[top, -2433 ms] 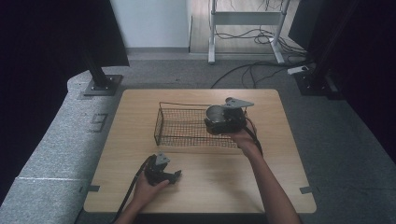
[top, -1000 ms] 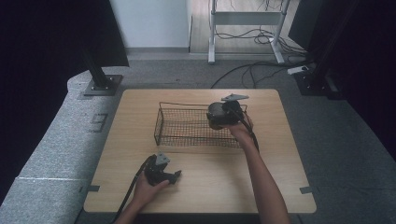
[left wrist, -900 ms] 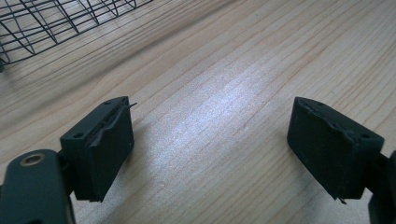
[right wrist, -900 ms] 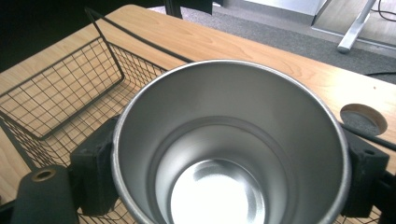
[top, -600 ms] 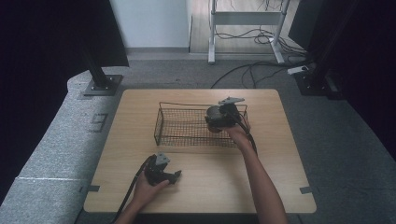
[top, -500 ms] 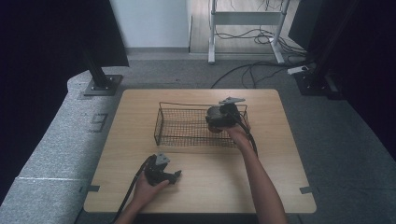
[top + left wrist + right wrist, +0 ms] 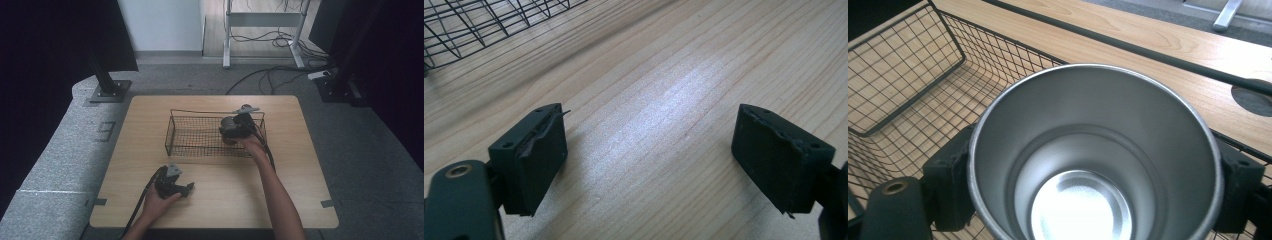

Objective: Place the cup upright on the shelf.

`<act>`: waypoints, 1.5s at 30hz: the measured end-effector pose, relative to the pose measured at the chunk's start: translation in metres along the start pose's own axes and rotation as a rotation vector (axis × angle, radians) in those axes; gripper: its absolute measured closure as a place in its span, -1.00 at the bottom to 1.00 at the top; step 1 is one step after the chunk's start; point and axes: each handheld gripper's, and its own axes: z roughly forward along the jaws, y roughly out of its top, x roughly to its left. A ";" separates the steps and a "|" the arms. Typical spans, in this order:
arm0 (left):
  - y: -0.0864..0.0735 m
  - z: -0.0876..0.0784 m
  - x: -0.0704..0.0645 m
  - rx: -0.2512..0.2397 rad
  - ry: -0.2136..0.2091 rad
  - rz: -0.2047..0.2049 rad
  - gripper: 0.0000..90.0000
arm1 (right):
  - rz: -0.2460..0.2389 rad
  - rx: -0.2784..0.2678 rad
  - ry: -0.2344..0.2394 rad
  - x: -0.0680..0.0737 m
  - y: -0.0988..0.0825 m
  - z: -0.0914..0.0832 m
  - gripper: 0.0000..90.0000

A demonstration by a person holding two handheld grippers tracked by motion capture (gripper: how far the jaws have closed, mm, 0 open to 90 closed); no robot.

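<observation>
Jaws of the right gripper (image 7: 229, 131) clamp a steel cup (image 7: 1095, 155) over the basket (image 7: 200, 135) (right end). To place it well, I'd lower it upright onto the mesh before letting go. Left gripper (image 7: 186, 189) rests on the counter (image 7: 220, 200), jaws apart, holding nothing.

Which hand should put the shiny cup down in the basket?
The right one. The right gripper already clamps the metal cup above the wire basket, so it likely just lowers and lets go. The left gripper is open, holding nothing, near the table's front edge.
</observation>
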 end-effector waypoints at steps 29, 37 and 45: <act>0.000 0.000 0.000 0.000 0.000 0.000 -0.68 | -0.018 0.091 -0.024 -0.003 0.001 0.011 -0.68; 0.000 0.000 0.000 0.000 -0.001 0.001 -0.68 | -0.028 0.104 -0.044 -0.002 0.001 0.013 -0.68; 0.000 0.000 0.000 0.000 -0.001 0.002 -0.68 | -0.032 0.137 -0.057 -0.002 0.001 0.015 -0.68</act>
